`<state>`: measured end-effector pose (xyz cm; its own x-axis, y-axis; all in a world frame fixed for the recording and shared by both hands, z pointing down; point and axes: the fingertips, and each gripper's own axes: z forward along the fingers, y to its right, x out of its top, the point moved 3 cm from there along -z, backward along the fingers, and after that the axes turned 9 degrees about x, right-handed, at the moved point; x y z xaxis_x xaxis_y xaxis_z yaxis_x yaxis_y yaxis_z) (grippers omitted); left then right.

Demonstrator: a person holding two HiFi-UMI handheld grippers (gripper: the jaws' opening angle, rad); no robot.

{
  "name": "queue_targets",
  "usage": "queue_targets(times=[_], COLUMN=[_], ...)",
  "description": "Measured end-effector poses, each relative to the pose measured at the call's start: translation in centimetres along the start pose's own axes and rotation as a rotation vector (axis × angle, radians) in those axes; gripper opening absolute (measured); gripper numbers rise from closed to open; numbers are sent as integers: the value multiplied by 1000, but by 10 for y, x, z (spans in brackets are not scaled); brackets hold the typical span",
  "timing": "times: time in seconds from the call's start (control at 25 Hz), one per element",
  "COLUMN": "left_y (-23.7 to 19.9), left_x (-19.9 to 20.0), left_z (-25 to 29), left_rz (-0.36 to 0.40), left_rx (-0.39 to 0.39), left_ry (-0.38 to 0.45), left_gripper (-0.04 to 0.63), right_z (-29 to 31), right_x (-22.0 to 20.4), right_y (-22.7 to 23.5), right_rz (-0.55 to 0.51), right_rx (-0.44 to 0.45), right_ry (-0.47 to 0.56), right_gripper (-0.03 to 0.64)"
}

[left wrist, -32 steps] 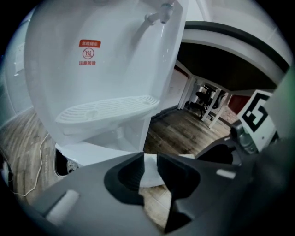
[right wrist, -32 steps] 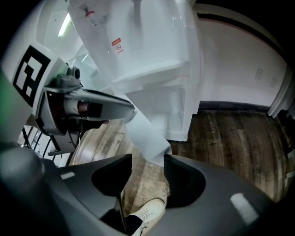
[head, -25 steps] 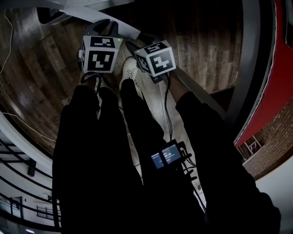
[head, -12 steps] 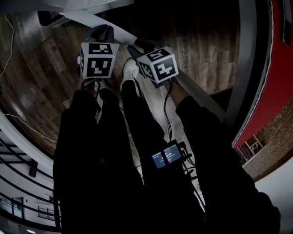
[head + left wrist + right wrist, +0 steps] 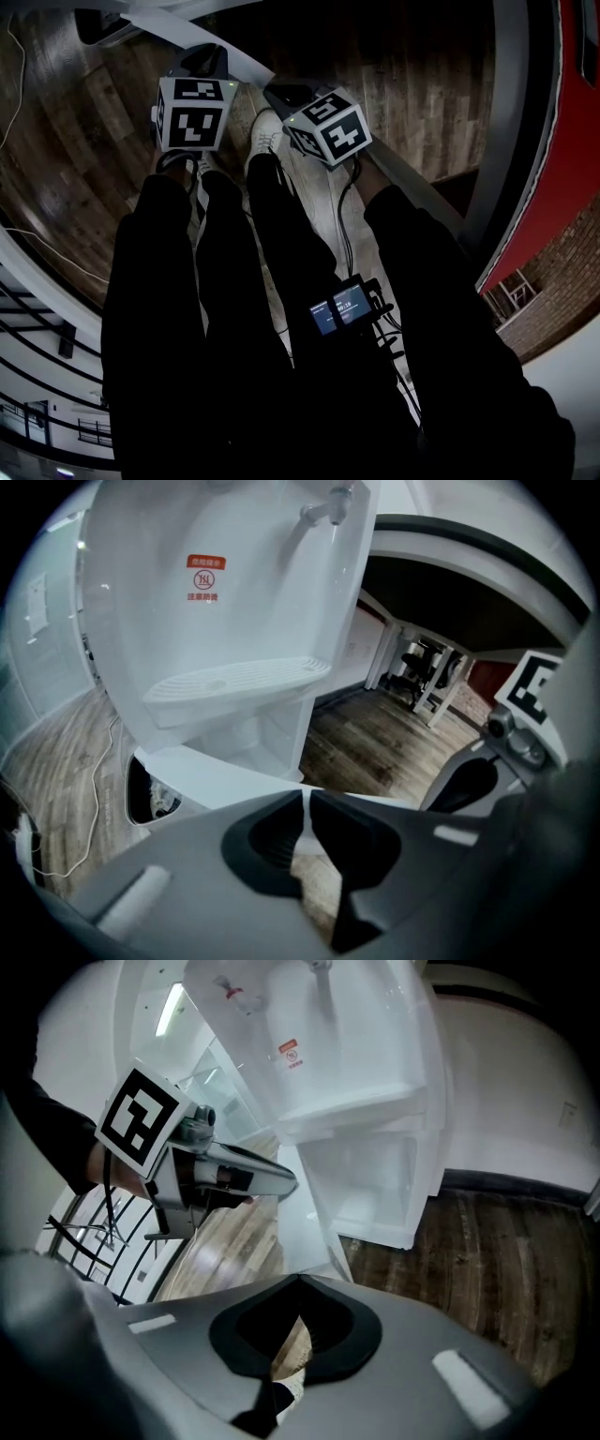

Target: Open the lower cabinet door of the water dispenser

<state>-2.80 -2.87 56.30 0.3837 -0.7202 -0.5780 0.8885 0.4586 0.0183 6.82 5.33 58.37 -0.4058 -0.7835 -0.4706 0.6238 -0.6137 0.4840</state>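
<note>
**A:** so what are the two grippers doing right now?

**B:** the left hand-held gripper (image 5: 306, 803) has its jaws pinched together with nothing in them. The right hand-held gripper (image 5: 300, 1283) has just been closing, and its tips meet now, empty too.

**A:** and the door?

**B:** the lower cabinet door (image 5: 314, 1227) is just past the tips, swung out, with the white compartment (image 5: 375, 1185) showing behind it. The water dispenser (image 5: 234, 592) stands on the wood floor (image 5: 487, 1260), near the floor's edge along the wall.

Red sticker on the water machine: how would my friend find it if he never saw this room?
Find the tall white dispenser. In its recess, the sticker sits on the back wall, down and left of the tap and above the ribbed tray. It is the only red mark on the white machine.
</note>
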Motion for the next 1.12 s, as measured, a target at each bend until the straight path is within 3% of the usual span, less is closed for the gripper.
queue_targets(times=[0.24, 0.44, 0.64, 1.12], left_y=[-7, -12, -18, -40], left_x=[-11, -20, -32, -53], left_z=[-7, -13, -20, -35], left_rz=[4, 7, 11, 44], left_rx=[-5, 17, 27, 59], left_ry=[-10, -19, -41, -71], left_gripper=[29, 29, 29, 29], right_z=[-8, -7, -1, -7], right_x=[2, -4, -5, 8], right_y=[7, 10, 6, -3], right_rz=[19, -13, -20, -7], right_rx=[-29, -69, -45, -47], right_ry=[18, -72, -9, -34], right_gripper=[0, 0, 0, 0])
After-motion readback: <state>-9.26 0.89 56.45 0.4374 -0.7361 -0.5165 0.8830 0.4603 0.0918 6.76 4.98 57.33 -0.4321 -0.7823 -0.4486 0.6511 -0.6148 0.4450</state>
